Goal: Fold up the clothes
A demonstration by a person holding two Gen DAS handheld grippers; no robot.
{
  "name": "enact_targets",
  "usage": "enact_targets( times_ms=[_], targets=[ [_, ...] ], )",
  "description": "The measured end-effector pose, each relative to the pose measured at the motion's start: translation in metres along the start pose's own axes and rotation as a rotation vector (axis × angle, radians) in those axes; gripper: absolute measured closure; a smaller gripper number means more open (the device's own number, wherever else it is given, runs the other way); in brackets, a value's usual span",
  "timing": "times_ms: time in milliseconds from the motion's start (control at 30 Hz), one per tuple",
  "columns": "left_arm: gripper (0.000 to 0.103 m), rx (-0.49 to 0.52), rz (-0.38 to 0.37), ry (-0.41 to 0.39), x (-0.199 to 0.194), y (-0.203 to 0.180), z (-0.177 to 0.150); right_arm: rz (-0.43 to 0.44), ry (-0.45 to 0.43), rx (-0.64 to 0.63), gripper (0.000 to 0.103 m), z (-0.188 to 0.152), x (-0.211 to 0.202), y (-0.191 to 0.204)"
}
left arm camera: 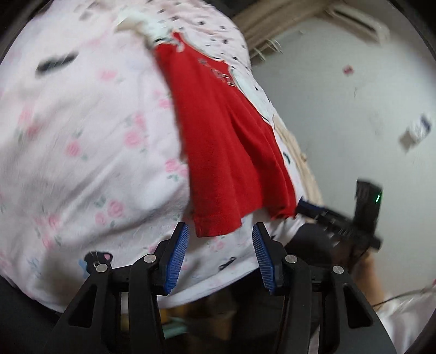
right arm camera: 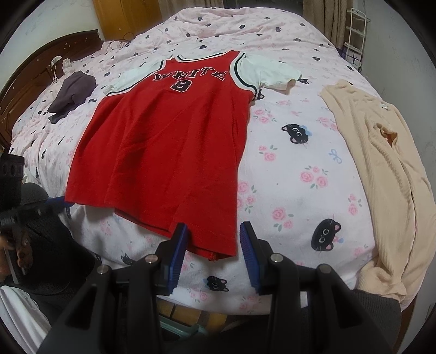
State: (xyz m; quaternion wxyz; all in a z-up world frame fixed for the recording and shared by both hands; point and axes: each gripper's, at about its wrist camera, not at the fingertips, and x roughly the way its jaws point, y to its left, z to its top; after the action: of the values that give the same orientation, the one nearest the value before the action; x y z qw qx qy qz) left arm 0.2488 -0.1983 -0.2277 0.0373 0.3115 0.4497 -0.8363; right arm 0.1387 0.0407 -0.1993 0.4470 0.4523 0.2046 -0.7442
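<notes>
The right gripper (right arm camera: 212, 241) stands open astride the near hem corner of the red jersey (right arm camera: 163, 141), pads not pressing it, and the left gripper (left arm camera: 220, 242) is open too, just short of the hem. The jersey lies flat on the pink floral bedspread (right arm camera: 286, 168) (cat faces printed on it). Farther right lies a beige top (right arm camera: 381, 168), far left a dark garment (right arm camera: 70, 95).

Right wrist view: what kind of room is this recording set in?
Most likely a bedroom at home: a bed under a pink quilt with cat and rose prints, a dark wooden headboard, and curtains behind.
</notes>
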Motion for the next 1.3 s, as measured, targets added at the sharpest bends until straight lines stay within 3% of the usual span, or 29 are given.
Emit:
enact_targets(
  times_ms=[133,367,533,600,667,900,1300],
  targets=[
    [0.059,-0.101,-0.074,0.008,0.005,0.013,-0.004,0.002,0.003,-0.007,0.062,0.002,0.001,0.003],
    [0.060,-0.126,-0.081,-0.015,0.011,0.015,-0.007,-0.011,0.005,-0.035,0.062,0.002,0.002,0.007],
    [0.079,-0.114,-0.073,-0.020,0.017,0.013,0.005,-0.007,0.021,-0.013,0.062,0.000,0.004,0.001],
    [0.093,-0.110,-0.071,-0.018,0.020,0.013,0.007,0.007,0.032,0.017,0.062,-0.001,0.006,-0.006],
    [0.097,-0.095,-0.064,-0.015,0.022,0.010,0.008,0.019,0.043,0.052,0.062,-0.003,0.006,-0.013],
    [0.099,-0.052,-0.005,-0.056,0.006,0.002,0.009,0.054,0.067,0.111,0.062,-0.010,0.007,-0.028],
    [0.099,0.077,0.113,-0.197,-0.049,-0.031,0.031,0.027,0.115,-0.007,0.062,-0.014,0.019,-0.002]
  ],
)
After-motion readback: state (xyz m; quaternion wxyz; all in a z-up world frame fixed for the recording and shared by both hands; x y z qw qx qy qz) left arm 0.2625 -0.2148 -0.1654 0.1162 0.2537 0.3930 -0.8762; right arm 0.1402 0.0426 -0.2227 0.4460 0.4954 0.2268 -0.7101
